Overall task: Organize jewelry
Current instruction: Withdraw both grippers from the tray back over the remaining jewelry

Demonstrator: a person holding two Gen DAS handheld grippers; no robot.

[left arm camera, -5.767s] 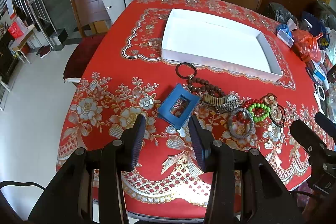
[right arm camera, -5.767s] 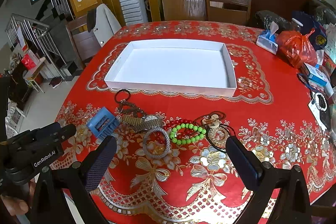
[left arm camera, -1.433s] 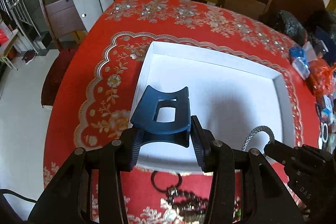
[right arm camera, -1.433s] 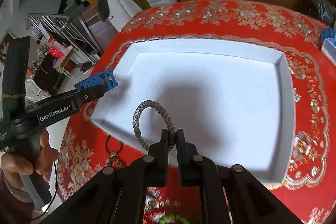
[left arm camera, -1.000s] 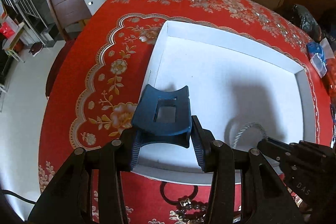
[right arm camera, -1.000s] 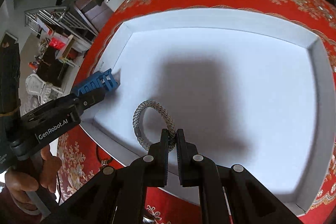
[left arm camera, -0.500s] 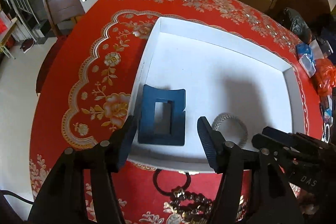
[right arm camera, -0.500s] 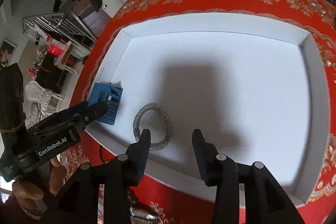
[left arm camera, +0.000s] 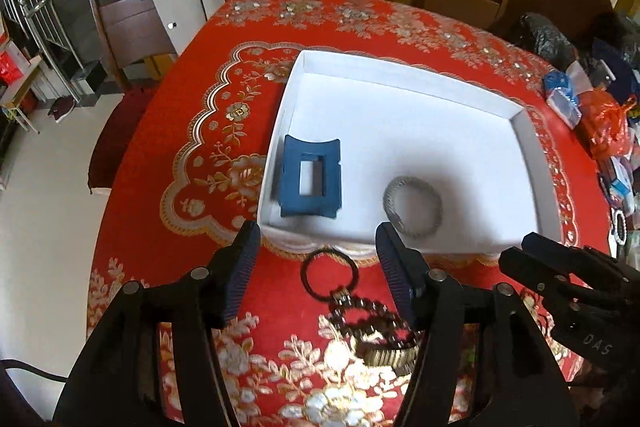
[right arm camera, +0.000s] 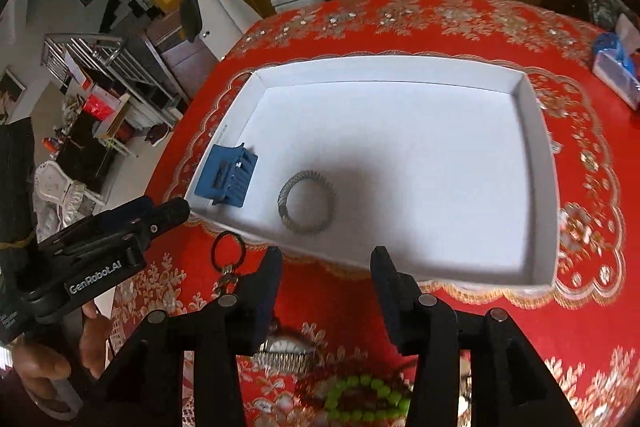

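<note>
With both grippers empty above the near edge of the tray, the entry stands as follows.

Tray: shallow white rectangular cardboard tray point(left arm camera: 536, 163) on the red floral-clothed surface point(left arm camera: 160, 227); walls low.
Item placed, one: dark blue rectangular plastic hair claw point(left arm camera: 310, 178), lying flat in the tray's near-left corner, just beside the left wall.
Item placed, two: grey woven-metal bracelet ring point(left arm camera: 413, 207), flat on the tray floor, near the front wall, apart from the claw.
Items outstanding: black ring with dark wooden bead strand point(left arm camera: 352, 291), metal-banded wristwatch point(right arm camera: 280, 355), green bead bracelet point(right arm camera: 364, 395), all on the cloth just outside the front wall, tangled close together.
Left gripper point(left arm camera: 316, 259): jaws spread wide, nothing between them.
Right gripper point(right arm camera: 324, 279): jaws opening, nothing between them; bracelet lies beyond the tips.
Risk, tangle: bead strand, ring and watch overlap; lifting one probably drags a neighbour.
Risk, tray: a low finger may catch the light front wall and shove the tray, shifting both placed items.
Risk, crowding: both grippers work close; reaching the same heap could make them knock.
Risk, grip: thin ring offers little to pinch; may slip.
</note>
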